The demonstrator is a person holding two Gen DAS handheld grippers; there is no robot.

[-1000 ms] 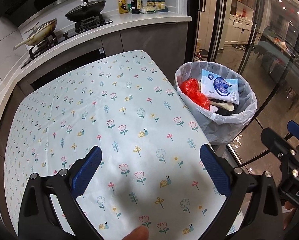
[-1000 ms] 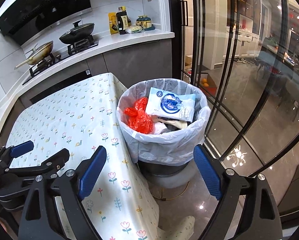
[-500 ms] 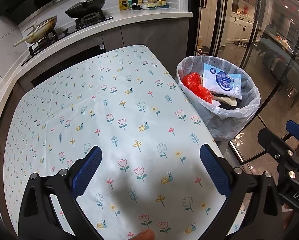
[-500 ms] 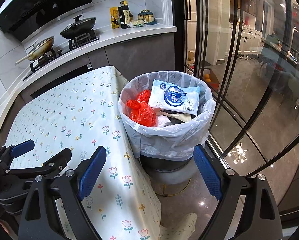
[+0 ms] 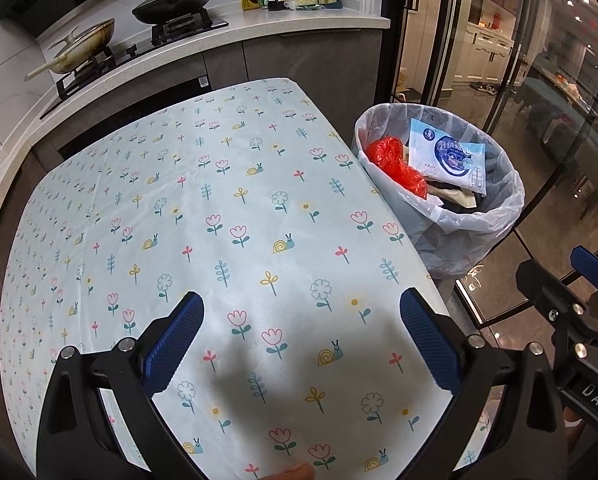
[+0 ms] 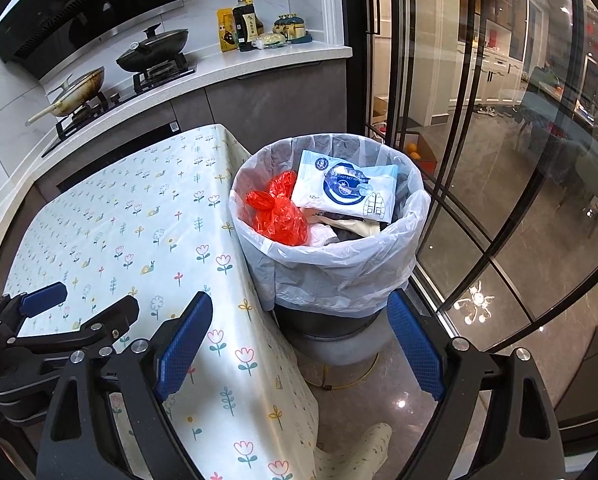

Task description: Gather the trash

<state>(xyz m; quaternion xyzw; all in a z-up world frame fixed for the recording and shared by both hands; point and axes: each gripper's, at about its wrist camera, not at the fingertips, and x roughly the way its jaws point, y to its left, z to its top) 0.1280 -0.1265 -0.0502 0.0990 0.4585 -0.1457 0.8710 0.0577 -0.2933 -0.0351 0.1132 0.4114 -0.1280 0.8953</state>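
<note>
I'm hovering over the table in its flowered cloth, with the lined trash bin standing just beside its right edge. The bin is holding the trash: a white-and-blue wipes pack leaning on top, beside a crumpled red plastic bag. I'm keeping the left gripper spread wide over bare cloth and the right gripper spread wide before the bin, both gripping nothing.

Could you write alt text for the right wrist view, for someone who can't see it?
A bin lined with a white bag stands beside a table with a flower-print cloth, holding a red plastic bag and a blue-and-white wipes packet. The right tool frames the view, open and empty. A kitchen counter with pans lies behind.
</note>
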